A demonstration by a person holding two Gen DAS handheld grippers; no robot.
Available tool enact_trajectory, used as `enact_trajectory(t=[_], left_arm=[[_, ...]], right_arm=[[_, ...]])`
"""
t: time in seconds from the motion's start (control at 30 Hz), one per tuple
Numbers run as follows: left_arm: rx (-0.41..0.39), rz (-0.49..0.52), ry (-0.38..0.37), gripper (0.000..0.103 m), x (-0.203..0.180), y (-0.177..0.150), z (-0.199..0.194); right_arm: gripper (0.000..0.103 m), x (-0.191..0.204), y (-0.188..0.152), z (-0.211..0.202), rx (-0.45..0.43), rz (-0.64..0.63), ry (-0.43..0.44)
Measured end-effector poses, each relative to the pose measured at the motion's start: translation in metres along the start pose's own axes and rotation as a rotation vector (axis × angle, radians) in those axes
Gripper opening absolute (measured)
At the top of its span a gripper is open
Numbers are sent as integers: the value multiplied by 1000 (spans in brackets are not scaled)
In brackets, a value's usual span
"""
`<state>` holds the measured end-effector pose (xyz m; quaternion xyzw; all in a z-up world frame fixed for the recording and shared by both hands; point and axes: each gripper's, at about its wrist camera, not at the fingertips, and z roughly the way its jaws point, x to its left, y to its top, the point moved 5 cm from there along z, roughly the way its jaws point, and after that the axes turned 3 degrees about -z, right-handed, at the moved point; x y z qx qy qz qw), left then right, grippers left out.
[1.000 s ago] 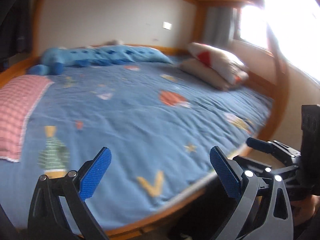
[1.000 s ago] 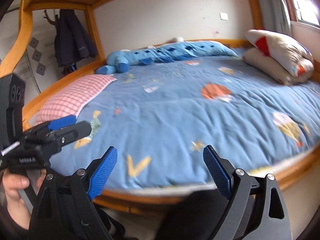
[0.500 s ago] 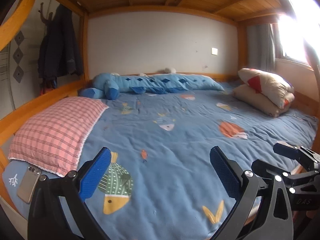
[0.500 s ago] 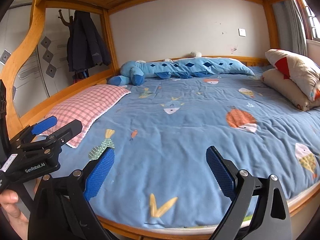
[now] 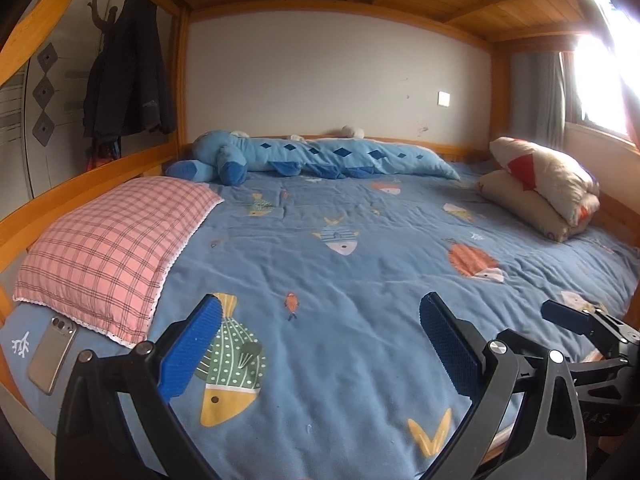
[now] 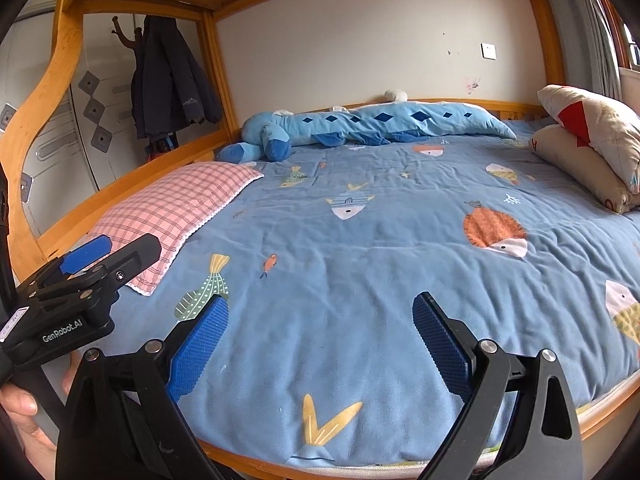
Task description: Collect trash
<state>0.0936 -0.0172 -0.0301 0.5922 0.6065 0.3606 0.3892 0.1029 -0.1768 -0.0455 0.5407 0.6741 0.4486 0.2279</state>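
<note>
**Both claws apart over the bed**

Your left claw (image 5: 320, 344) and right claw (image 6: 320, 340) stand apart, holding nothing, above the blue bed (image 5: 360, 280). A phone (image 5: 52, 354) lies beside the pink pillow (image 5: 108, 248). I cannot tell where trash is.

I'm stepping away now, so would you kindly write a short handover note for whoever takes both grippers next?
Left gripper: open, empty, over the near edge of the bed.
Right gripper: open, empty, beside it.
No trash shows in either view. On the bed: checked pillow, phone at its near end, blue plush, folded quilt.
Done: nothing collected that shows.
Left: find the trash and pick it up.
</note>
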Motion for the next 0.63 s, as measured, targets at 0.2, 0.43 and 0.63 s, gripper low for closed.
enact_trajectory(t=[0.2, 0.43, 0.63], left_arm=[[38, -8, -4, 99, 3, -4, 14], [93, -59, -24, 99, 13, -6, 35], [92, -65, 1, 99, 23, -2, 47]], right_arm=[[90, -1, 1, 10, 18, 1, 7], [90, 0, 2, 28, 47, -1, 19], [90, 0, 3, 50, 79, 4, 29]])
